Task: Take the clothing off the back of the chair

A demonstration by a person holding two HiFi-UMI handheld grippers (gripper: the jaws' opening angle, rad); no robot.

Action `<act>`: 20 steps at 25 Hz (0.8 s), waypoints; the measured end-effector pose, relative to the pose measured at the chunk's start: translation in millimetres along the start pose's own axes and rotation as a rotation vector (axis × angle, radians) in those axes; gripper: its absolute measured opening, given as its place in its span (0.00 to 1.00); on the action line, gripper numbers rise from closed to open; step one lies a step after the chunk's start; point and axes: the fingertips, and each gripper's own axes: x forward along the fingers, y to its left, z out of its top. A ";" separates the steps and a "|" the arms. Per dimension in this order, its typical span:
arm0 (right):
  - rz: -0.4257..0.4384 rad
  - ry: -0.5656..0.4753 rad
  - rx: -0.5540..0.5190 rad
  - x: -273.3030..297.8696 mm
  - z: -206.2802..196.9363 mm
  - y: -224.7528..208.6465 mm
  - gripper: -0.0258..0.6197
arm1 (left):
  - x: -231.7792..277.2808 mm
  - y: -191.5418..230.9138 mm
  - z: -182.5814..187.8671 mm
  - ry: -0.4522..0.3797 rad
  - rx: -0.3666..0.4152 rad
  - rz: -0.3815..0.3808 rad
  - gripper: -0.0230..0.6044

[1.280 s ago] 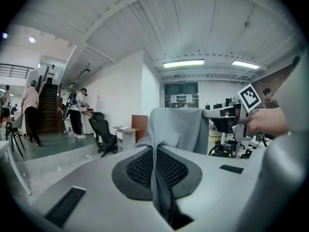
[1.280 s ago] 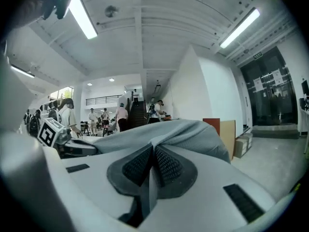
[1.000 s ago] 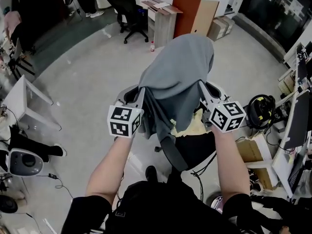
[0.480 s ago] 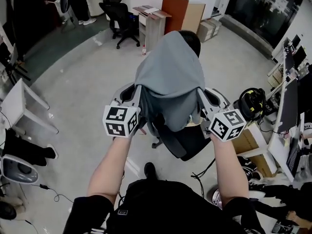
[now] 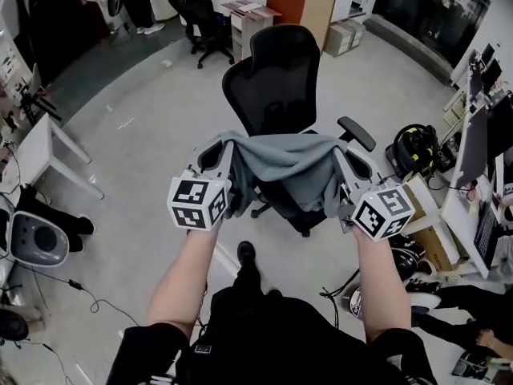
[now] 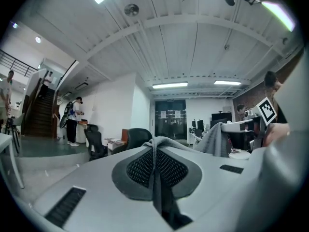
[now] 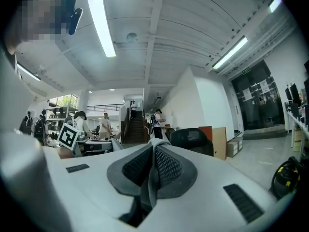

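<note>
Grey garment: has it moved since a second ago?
Yes. The grey garment has come off the black chair's backrest, toward the person, and hangs between the left claw and right claw.

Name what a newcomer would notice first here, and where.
A grey garment hangs stretched at the centre of the head view, between the left gripper and the right gripper, both shut on its edges. Just beyond it stands a black office chair, its back bare.

Bright even office light from ceiling strip lamps (image 7: 101, 21), soft shadows on pale floor (image 5: 136, 159), heavy fisheye w/ black corners in both gripper views, near body of my left claw (image 6: 154, 149) soft, bg sharper, lamp glare at top.
</note>
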 end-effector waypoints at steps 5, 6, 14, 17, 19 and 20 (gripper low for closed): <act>0.000 -0.043 0.004 -46.1 16.0 7.5 0.08 | -27.0 -34.3 21.5 -0.033 0.008 -0.016 0.05; 0.005 -0.070 -0.004 -51.7 27.9 8.8 0.08 | -29.7 -39.3 33.6 -0.056 0.017 -0.022 0.05; -0.006 -0.299 -0.117 -64.2 138.6 15.2 0.08 | -22.3 -46.7 132.2 -0.246 0.113 -0.086 0.05; -0.038 -0.247 -0.097 -43.5 120.4 1.4 0.08 | 1.8 -35.3 112.4 -0.188 0.107 -0.086 0.05; -0.068 -0.191 -0.065 -27.0 96.3 -10.0 0.08 | 17.4 -26.0 87.7 -0.133 0.095 -0.086 0.05; -0.085 -0.168 -0.045 -19.5 84.4 -15.1 0.08 | 24.2 -20.1 75.4 -0.109 0.086 -0.086 0.05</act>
